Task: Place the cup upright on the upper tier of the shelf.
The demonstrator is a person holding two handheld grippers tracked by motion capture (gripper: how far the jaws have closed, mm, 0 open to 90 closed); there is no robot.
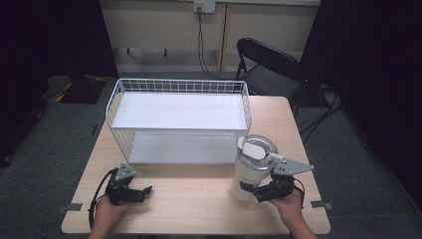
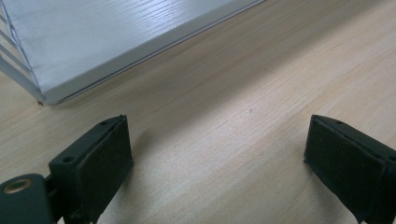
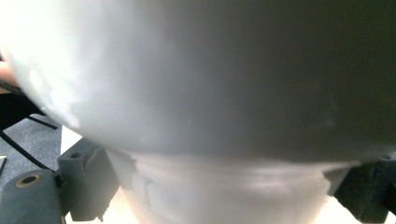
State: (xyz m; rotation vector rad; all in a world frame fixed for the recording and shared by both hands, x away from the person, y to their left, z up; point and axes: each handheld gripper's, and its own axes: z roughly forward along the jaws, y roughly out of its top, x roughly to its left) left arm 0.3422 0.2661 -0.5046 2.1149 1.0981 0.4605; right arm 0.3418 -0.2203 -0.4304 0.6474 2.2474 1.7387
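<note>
While right gripper (image 1: 263, 193) clamps tumbler (image 1: 251, 172) base, left gripper (image 1: 134, 191) gapes empty at 7 o'clock. Lift straight, keep upright; rack (image 1: 179, 117) near at 11.

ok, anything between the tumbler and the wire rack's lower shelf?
Nothing visible. The right gripper has its jaws around the base of the white tumbler, which stands just in front of the wire rack; the lower shelf's open front is unobstructed.

White tumbler (image 3: 210, 93) between claw (image 3: 224, 186) jaws

Table (image 1: 199, 199) bears rack (image 1: 179, 119) (wire), tumbler (image 1: 251, 172).
</note>
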